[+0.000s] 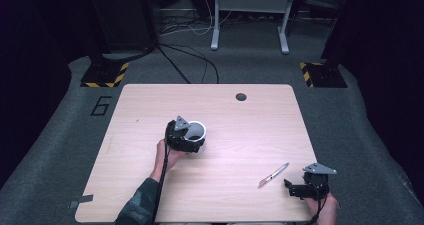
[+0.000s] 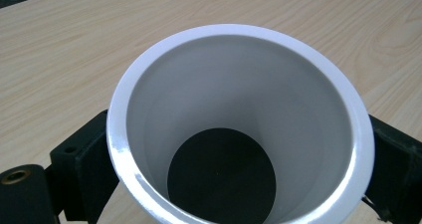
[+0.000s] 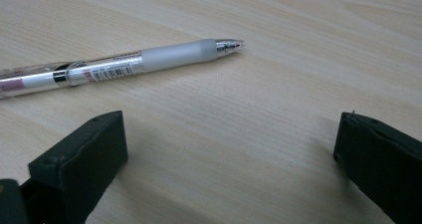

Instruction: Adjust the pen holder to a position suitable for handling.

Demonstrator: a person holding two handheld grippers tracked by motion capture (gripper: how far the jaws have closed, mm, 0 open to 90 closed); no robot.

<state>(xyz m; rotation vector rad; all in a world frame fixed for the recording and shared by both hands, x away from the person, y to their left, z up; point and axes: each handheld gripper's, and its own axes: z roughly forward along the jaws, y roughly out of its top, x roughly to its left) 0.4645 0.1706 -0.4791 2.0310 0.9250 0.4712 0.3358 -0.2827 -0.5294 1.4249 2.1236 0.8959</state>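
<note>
We can't see the outer base of the white cup (image 2: 239, 124) in the left gripper view; its lower edge is cut off by the frame, and the left tongs (image 2: 239, 184) show just as black jaw blocks on either side of its wall. They look clamped on it, jaws touching the outside. Cup: glossy white rim, pale inside, dark round bottom, upright on the wooden counter (image 2: 74, 50). From the high view we see the cup (image 1: 197, 131) left of the counter's (image 1: 250, 130) middle, with the left tongs (image 1: 187, 144) and left hand (image 1: 167, 157) partly covering its near side.

In the right gripper view the pen (image 3: 119, 64) is cut off at the left edge; clear barrel, frosted grip, barcode label, metal tip, print too small to read. Right tongs (image 3: 229, 154) wide open, holding nothing, pen lying just beyond the jaws, not touching. The high view shows the pen (image 1: 273, 175) as a thin light sliver near the front right, just beside the right tongs (image 1: 295, 187); the right hand (image 1: 327, 210) is cut off at the bottom edge.
</note>
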